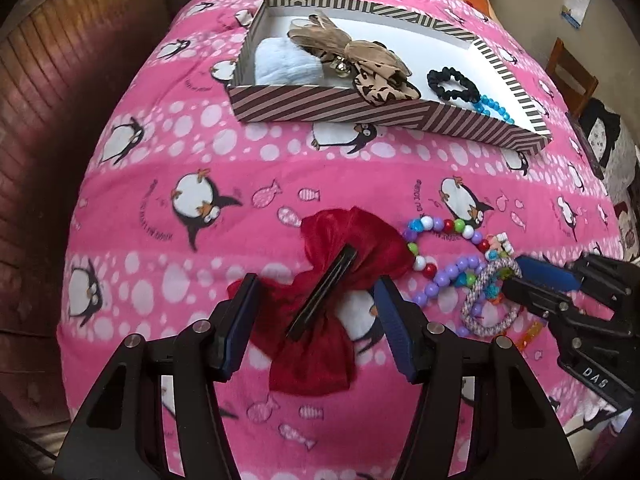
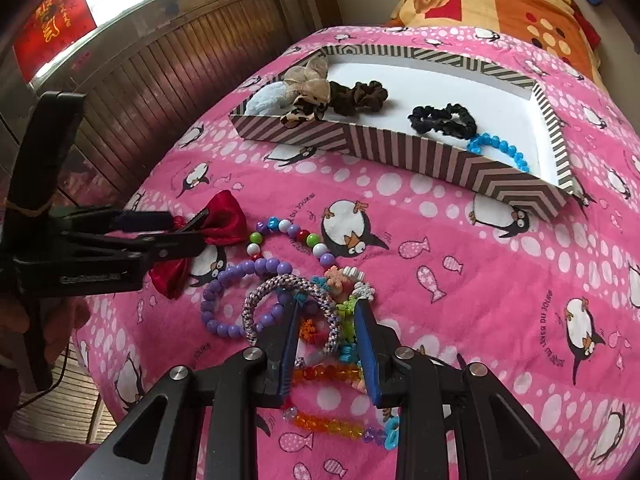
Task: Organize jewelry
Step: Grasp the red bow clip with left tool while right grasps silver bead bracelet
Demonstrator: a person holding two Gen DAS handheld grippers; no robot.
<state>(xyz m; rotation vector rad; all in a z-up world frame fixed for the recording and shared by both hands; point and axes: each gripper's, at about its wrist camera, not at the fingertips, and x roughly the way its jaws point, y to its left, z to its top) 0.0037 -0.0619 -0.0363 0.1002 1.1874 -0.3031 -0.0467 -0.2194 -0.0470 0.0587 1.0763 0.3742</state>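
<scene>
Both wrist views face the striped box (image 1: pixel 360 112) closely.

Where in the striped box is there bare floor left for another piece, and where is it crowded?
The striped box has bare white floor along its back wall and in the middle, between the brown scrunchie and the black scrunchie. The left end is piled up. The blue bead bracelet fills the front right corner.
</scene>
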